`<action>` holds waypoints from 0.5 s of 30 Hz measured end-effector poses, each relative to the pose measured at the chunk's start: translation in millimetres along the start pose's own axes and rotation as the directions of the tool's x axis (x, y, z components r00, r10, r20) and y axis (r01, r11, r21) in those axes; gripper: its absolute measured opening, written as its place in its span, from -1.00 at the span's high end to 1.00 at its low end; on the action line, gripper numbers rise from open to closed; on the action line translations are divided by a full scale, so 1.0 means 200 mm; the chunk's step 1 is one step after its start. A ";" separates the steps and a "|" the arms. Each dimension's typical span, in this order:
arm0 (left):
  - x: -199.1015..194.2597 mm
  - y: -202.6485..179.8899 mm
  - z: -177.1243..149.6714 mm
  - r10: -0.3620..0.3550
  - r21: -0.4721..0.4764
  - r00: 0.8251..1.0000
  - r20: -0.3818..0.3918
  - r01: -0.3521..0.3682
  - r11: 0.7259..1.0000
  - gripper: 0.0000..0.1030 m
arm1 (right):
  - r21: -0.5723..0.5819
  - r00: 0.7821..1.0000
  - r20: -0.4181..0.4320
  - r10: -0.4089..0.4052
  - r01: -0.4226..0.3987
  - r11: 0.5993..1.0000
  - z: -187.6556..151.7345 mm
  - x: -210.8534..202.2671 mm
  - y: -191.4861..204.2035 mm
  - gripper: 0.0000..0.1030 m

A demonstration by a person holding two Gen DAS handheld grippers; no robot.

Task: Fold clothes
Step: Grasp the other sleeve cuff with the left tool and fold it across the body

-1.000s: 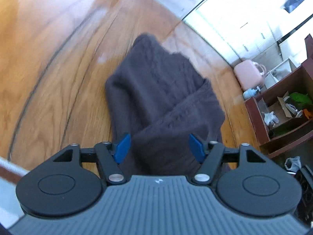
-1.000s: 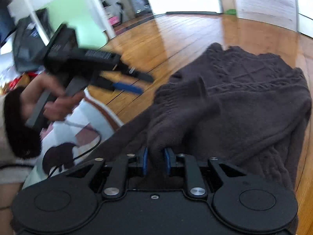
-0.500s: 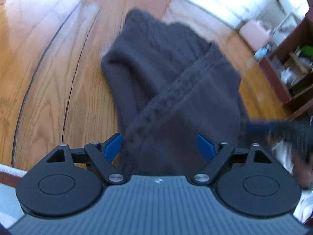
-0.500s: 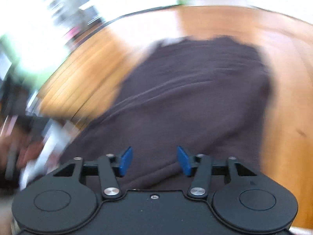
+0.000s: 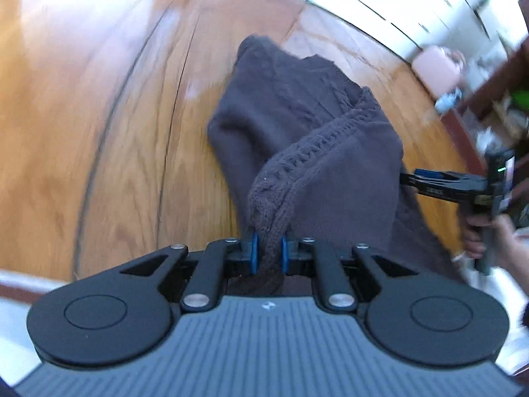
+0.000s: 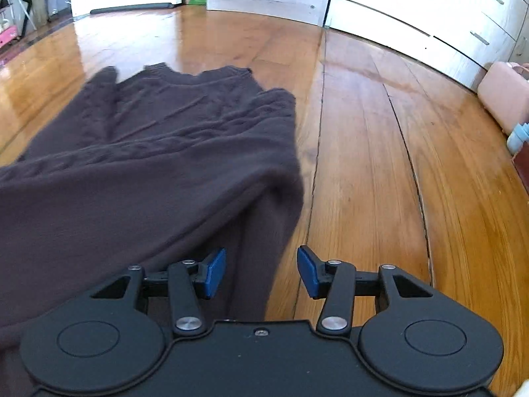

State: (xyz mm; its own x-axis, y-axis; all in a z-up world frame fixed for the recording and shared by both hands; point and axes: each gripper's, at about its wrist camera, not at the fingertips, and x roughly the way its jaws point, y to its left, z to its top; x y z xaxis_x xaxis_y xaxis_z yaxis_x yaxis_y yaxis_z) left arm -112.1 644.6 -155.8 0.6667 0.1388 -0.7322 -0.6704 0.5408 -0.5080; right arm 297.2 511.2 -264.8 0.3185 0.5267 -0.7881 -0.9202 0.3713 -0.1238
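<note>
A dark brown knitted sweater (image 5: 297, 125) lies partly folded on the wooden floor (image 5: 99, 165). My left gripper (image 5: 267, 253) has a cable-knit ridge of its near edge between the blue pads; the jaws are closing and the pads press on the knit. In the right wrist view the sweater (image 6: 148, 172) spreads to the left. My right gripper (image 6: 261, 273) hangs over its right edge, jaws closing slightly but still wide; cloth lies between the fingers, untouched by the pads. The left wrist view shows the right gripper (image 5: 410, 178) at the sweater's right side, held by a hand (image 5: 476, 235).
A pink case (image 6: 502, 96) stands at the right by white cabinets (image 6: 429, 16). A brown shelf unit (image 5: 489, 99) with clutter is at the right of the left wrist view. Bare floor boards (image 6: 380, 165) stretch to the right of the sweater.
My left gripper's jaws went from wide open to closed on the sweater's knitted ridge. My right gripper let go of a pinched fold, opened and swung to the sweater's right edge.
</note>
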 end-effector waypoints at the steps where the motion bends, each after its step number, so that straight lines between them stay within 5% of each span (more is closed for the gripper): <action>1: 0.00 0.01 0.00 -0.030 -0.031 1.000 -0.004 0.029 0.999 0.77 | -0.014 1.000 0.003 -0.022 0.022 1.000 0.03 0.02 0.00 -0.03; 4: -0.02 0.03 0.00 -0.117 -0.109 0.993 0.000 0.116 0.987 0.77 | -0.058 0.998 0.025 -0.052 0.054 0.997 0.10 0.07 0.00 0.06; 6: -0.02 0.04 0.00 -0.172 -0.175 0.985 0.006 0.171 0.970 0.77 | -0.048 0.995 0.046 -0.087 0.089 0.995 0.14 0.08 -0.03 0.58; 10: 0.05 0.07 -0.05 -0.206 -0.288 0.978 -0.019 0.192 0.938 0.77 | 0.196 0.991 0.072 -0.115 0.099 0.976 0.15 0.04 -0.17 0.56; 13: 0.13 0.05 -0.09 -0.180 -0.278 0.980 -0.086 0.150 0.949 0.76 | 0.321 0.996 0.046 -0.077 0.059 0.945 0.09 0.09 -0.27 0.04; 15: 0.19 0.04 -0.12 -0.138 -0.256 0.981 -0.133 0.101 0.961 0.74 | 0.433 1.000 0.010 -0.007 0.002 0.902 0.04 0.12 -0.36 -0.10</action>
State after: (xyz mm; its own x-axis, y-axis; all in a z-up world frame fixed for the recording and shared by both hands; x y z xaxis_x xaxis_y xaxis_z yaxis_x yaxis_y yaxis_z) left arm -99.4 634.4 -197.9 0.7039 -0.0485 -0.7086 -0.6607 0.3214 -0.6783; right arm 372.9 502.6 -269.9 0.3270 0.5316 -0.7813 -0.7307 0.6666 0.1477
